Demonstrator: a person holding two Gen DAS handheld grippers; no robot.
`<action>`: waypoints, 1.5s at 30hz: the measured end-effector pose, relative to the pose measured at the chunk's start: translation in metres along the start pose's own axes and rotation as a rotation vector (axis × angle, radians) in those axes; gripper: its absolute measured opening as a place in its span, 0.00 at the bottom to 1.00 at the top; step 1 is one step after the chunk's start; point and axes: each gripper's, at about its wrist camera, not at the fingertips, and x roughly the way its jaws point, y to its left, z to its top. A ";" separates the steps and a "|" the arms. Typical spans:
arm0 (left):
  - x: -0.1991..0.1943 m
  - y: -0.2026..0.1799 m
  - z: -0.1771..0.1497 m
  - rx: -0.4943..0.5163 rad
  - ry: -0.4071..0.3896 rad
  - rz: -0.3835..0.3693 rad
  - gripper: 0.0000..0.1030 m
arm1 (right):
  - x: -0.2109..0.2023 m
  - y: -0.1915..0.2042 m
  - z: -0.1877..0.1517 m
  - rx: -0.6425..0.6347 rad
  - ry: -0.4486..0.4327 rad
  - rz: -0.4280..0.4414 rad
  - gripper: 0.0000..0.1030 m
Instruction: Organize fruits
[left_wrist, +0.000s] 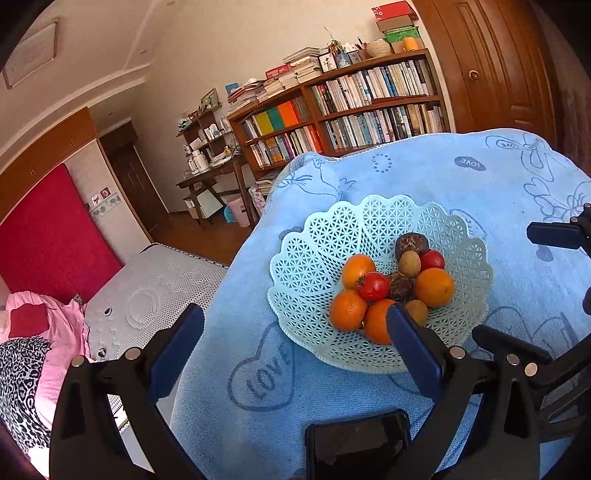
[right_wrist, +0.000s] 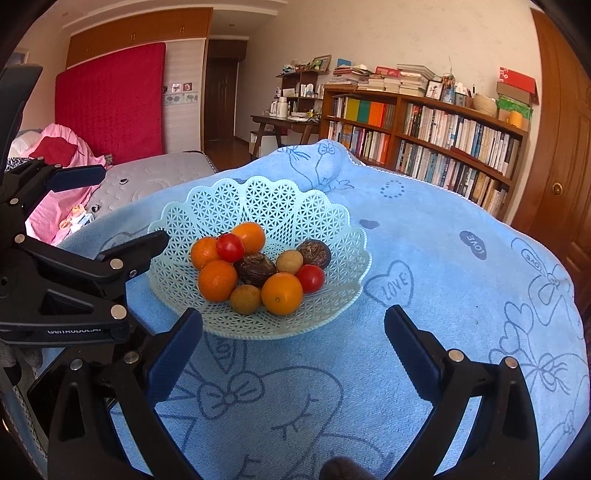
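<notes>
A pale mint lattice basket (right_wrist: 258, 206) with a scalloped rim sits on a light blue towel (right_wrist: 443, 295) printed with hearts, bows and the word "LOVE", which covers the table. All the fruit lies heaped in the middle of the basket, pieces touching: four oranges, one at the front (right_wrist: 282, 293), two red tomatoes, one near the back (right_wrist: 230, 247), two dark brown wrinkled fruits, one in the centre (right_wrist: 255, 269), and two small tan round fruits, one at the front edge of the heap (right_wrist: 245, 299). The right claw (right_wrist: 293, 326) hangs just in front of the basket, its two blue-padded fingers spread wide and empty, the left one over the basket's near rim. The left claw (left_wrist: 295, 325) is also wide open and holds nothing; in its own view its right finger (left_wrist: 413, 350) overlaps the near side of the heap, though contact with the fruit cannot be told. In the right wrist view the left claw reaches in from the left, beside the basket. Behind the table stand a wooden bookshelf (right_wrist: 443, 136) packed with books, a wooden door (right_wrist: 565, 166), a small desk, and a bed (right_wrist: 155, 173) with a red headboard and pink bedding
</notes>
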 end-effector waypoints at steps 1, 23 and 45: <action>0.000 0.000 0.000 0.000 0.000 0.001 0.97 | 0.000 0.001 0.000 -0.003 -0.001 -0.002 0.95; 0.001 -0.001 0.000 0.002 0.001 0.002 0.97 | 0.001 0.004 -0.001 -0.019 0.010 -0.022 0.95; 0.002 -0.001 -0.001 0.006 0.001 0.001 0.97 | 0.002 0.002 -0.001 -0.011 0.021 -0.026 0.95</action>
